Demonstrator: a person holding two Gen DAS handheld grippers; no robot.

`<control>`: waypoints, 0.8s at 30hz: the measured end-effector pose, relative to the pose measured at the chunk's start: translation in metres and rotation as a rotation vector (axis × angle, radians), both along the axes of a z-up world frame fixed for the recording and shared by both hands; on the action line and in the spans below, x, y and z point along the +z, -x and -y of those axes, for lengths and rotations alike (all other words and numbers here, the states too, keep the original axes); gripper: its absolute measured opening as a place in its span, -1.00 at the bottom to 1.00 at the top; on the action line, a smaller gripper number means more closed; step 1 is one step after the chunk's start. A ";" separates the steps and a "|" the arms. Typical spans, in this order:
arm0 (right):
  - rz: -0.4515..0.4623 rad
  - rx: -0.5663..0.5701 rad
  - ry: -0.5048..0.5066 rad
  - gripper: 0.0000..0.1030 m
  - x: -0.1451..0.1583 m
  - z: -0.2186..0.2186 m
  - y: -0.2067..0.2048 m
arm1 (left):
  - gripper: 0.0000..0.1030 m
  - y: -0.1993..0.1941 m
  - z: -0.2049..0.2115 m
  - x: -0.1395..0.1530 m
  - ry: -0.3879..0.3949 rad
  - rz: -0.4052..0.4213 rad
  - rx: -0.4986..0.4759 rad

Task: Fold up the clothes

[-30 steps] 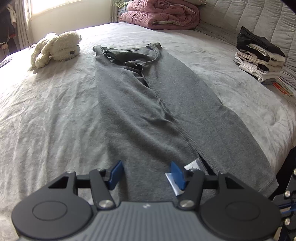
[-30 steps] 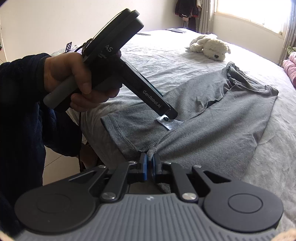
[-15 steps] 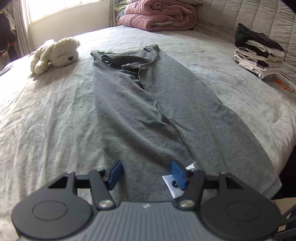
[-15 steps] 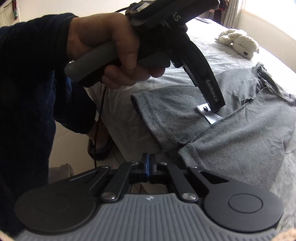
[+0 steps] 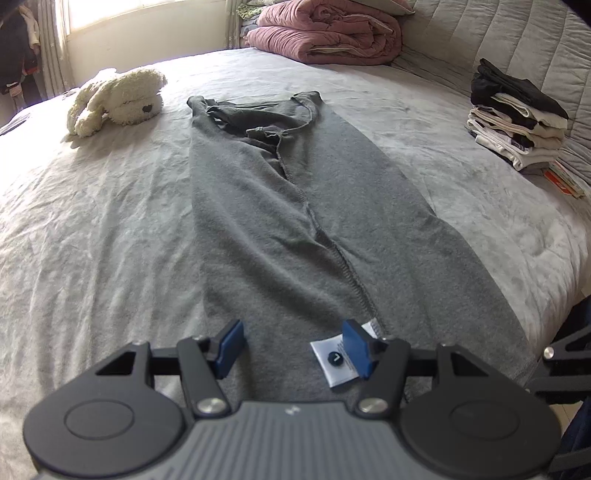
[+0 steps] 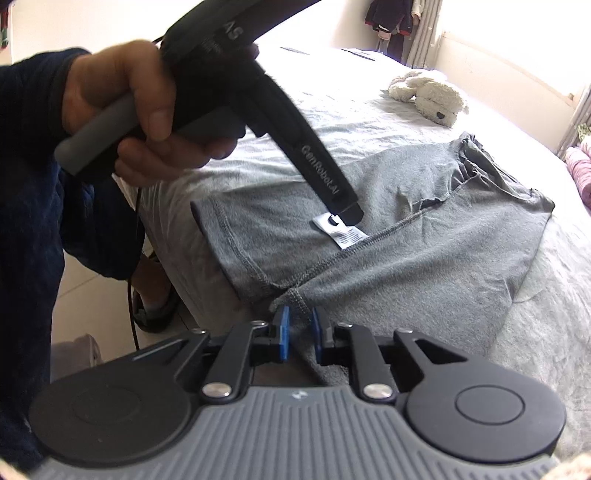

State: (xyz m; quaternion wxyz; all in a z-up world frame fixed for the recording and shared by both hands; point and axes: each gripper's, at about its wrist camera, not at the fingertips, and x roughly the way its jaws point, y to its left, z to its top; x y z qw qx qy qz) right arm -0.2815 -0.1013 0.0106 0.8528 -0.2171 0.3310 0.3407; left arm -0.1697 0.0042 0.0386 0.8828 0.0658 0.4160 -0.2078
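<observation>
A grey garment point(image 5: 295, 206) lies folded lengthwise on the bed point(image 5: 92, 221), its hem at the near edge. My left gripper point(image 5: 291, 341) hovers open over that hem, and its right pad is beside a white care label point(image 5: 334, 360). In the right wrist view a hand point(image 6: 122, 110) holds that left gripper point(image 6: 347, 214), whose tip is at the label point(image 6: 343, 232). My right gripper point(image 6: 300, 325) is at the hem's near corner of the garment point(image 6: 424, 258). Its jaws are opening, and the stitched corner stands loose between the blue pads.
A white plush toy point(image 5: 118, 98) lies at the far left of the bed. A stack of folded clothes point(image 5: 517, 118) sits at the right by the headboard, and a pink blanket point(image 5: 328, 33) at the back. The bed's edge drops to a tiled floor point(image 6: 92, 295).
The right gripper's jaws, shut before, now stand apart around the hem corner, and the gripper has shifted towards the bed. The left gripper has hardly moved.
</observation>
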 end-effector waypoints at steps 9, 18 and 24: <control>0.007 0.004 0.033 -0.58 -0.004 0.002 -0.002 | 0.18 0.006 -0.050 0.006 0.090 -0.046 0.214; -0.037 -0.177 -0.195 -0.27 0.025 0.054 -0.017 | 0.17 0.035 -0.082 -0.009 0.216 -0.125 0.262; -0.313 -0.568 -0.437 -0.26 0.007 0.119 -0.038 | 0.16 0.053 -0.075 -0.014 0.240 -0.116 0.208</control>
